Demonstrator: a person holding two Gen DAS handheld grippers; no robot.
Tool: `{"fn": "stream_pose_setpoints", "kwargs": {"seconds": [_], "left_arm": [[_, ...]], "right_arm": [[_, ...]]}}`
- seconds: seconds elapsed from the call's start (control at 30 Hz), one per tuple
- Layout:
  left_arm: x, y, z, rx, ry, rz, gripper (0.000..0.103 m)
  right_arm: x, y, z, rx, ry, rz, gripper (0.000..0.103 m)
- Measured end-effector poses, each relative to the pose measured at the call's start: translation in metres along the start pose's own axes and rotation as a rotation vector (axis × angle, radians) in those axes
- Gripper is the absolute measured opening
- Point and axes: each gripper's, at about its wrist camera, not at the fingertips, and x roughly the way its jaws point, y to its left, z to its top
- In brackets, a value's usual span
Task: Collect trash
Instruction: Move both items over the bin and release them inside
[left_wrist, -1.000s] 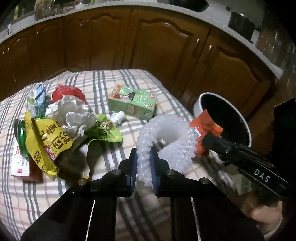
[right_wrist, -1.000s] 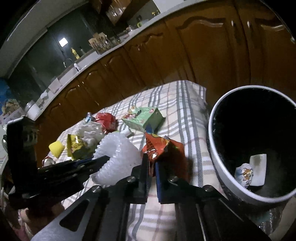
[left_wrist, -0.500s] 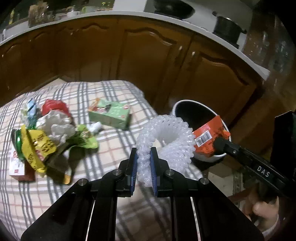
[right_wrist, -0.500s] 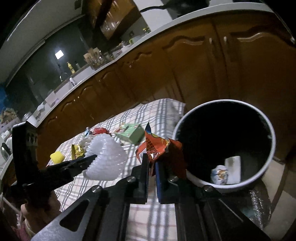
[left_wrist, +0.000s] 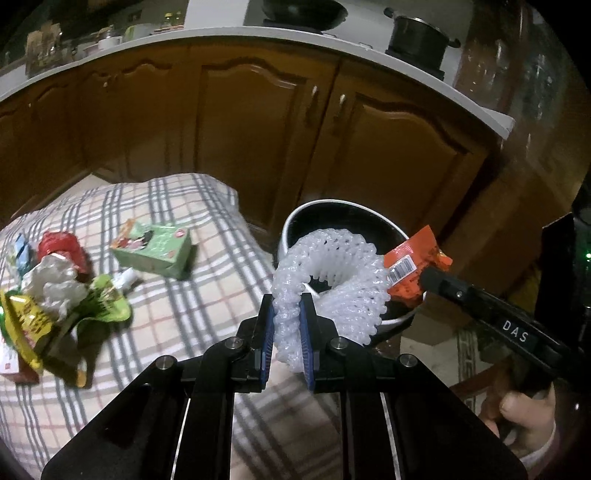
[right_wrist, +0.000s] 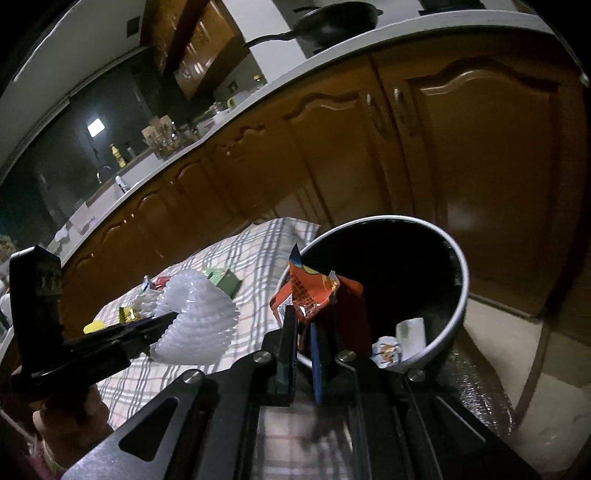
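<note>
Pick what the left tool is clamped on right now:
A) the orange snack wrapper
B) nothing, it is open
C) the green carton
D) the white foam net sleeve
D: in the left wrist view the left tool has its blue pads pressed against the white foam net sleeve, lifted in front of the bin, while the orange snack wrapper sits in the right tool and the green carton lies on the checked cloth.

Room as I see it: brown wooden cabinet doors (left_wrist: 258, 140) with arched panels under a pale countertop (left_wrist: 332, 44); a dark pot (left_wrist: 419, 35) and a black pan (right_wrist: 332, 20) on it; a bright light patch (right_wrist: 95, 127) far left; pale floor (right_wrist: 509, 350) at the cabinet base.
</note>
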Motion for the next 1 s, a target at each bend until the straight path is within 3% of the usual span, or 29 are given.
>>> {"fn": "stream_pose_setpoints", "kwargs": {"seconds": [0.83, 0.93, 1.0], "left_arm": [[0.079, -0.047, 0.045, 0.056, 0.090, -0.008, 0.013], [0.087, -0.046, 0.045, 0.051, 0.106, -0.014, 0.018], [0.089, -0.046, 0.044, 0.050, 0.111, -0.006, 0.034]], "right_arm": [[0.023, -0.053, 0.021, 0.037, 0.026, -0.094, 0.008], [0.028, -0.058, 0.022, 0.036, 0.036, -0.105, 0.011], [0.031, -0.062, 0.021, 0.044, 0.041, -0.112, 0.013]]}}
